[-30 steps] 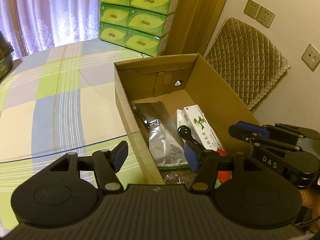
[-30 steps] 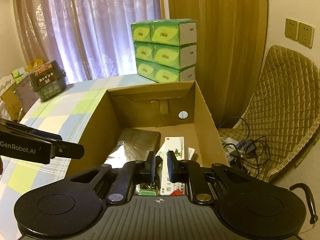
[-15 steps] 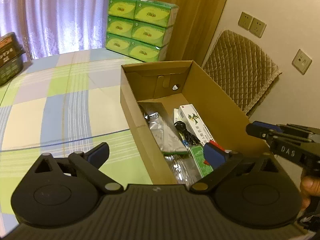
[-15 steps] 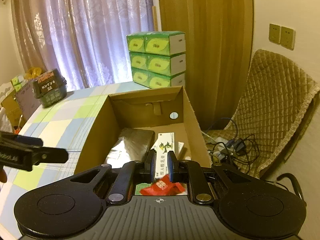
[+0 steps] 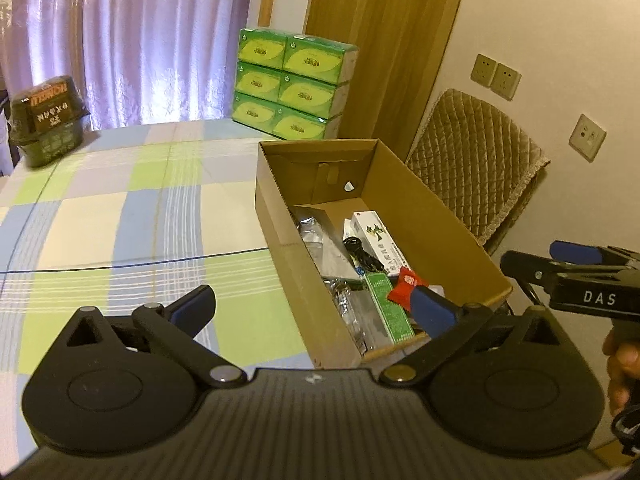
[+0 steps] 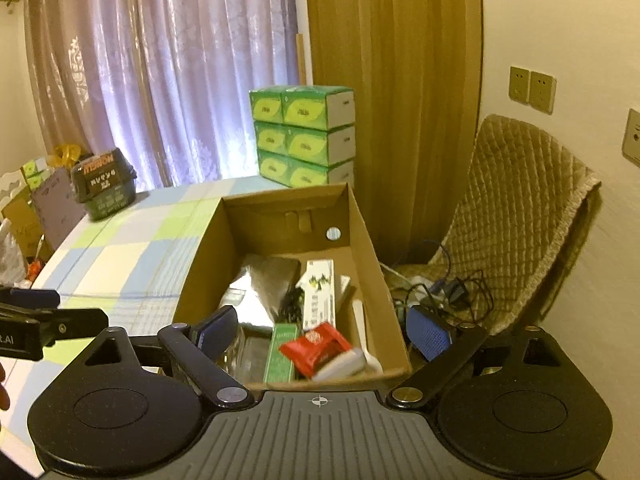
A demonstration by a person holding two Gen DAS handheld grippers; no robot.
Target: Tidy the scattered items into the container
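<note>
The right gripper [image 6: 326, 330], pinched shut a moment earlier, now stood wide open and empty above the near end of the cardboard box [image 6: 362, 240]. The red packet [image 6: 316, 346] lay inside, on the green carton [image 6: 280, 354]. The left gripper [image 5: 316, 308] had opened too, holding nothing. The checked tablecloth [image 5: 120, 220] showed nothing loose, so the tidying looked nearly finished.

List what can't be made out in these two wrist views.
- Cardboard box near end: in the left wrist view, hidden by the left gripper finger.
- White item beside the red packet: blurred in the right wrist view; unidentifiable.
- Print on the white carton: too small.
- Table near edge: hidden by gripper bodies.
</note>
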